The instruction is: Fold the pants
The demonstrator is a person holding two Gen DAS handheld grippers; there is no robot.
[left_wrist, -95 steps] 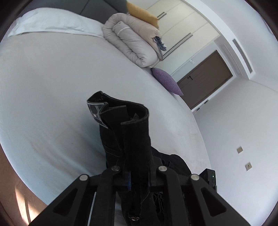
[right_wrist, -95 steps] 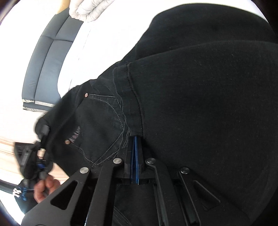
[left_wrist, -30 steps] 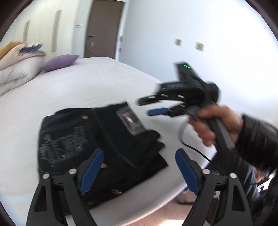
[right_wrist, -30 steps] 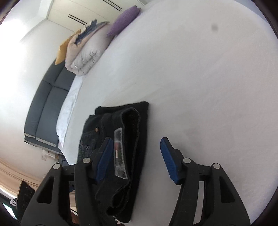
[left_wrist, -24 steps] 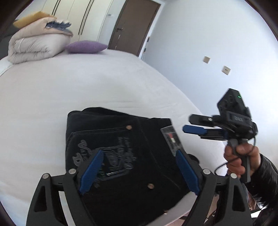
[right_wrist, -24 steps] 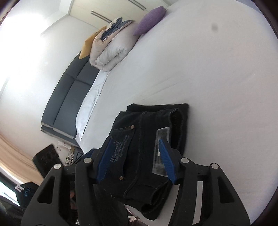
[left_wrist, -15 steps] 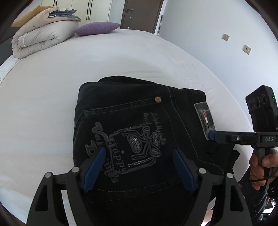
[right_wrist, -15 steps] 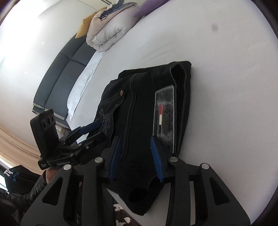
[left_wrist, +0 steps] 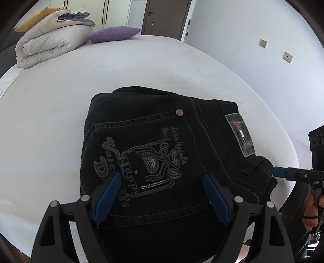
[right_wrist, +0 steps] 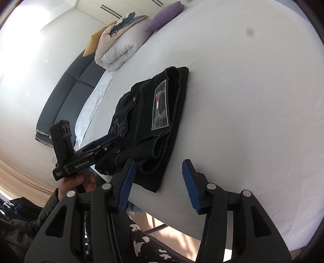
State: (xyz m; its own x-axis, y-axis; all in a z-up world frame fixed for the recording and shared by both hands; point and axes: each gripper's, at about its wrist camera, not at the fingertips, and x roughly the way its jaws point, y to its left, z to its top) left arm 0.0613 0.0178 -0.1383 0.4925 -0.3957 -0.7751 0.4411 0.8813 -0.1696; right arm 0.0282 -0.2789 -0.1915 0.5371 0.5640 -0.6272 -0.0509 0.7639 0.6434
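The black pants point(left_wrist: 154, 145) lie folded into a compact rectangle on the white bed point(left_wrist: 50, 101), back pocket print and grey waist label up. My left gripper point(left_wrist: 162, 180) is open and empty, hovering just above the pocket print. My right gripper point(right_wrist: 158, 170) is open and empty, at the bed's near edge, just off the pants' point(right_wrist: 154, 113) waistband corner. The left gripper point(right_wrist: 105, 141) shows in the right wrist view over the pants' left side. The right gripper's tip point(left_wrist: 281, 173) shows in the left wrist view by the belt loop.
A folded beige duvet point(left_wrist: 50, 44) and a purple pillow point(left_wrist: 113, 34) sit at the far end of the bed. A dark grey headboard point(right_wrist: 64, 97) runs along the left. A brown door point(left_wrist: 166, 16) and a white wall are beyond the bed.
Both grippers let go of the pants, which now lie folded on the bed. The left gripper moved closer over the pocket. The right gripper drew back and opened wider.
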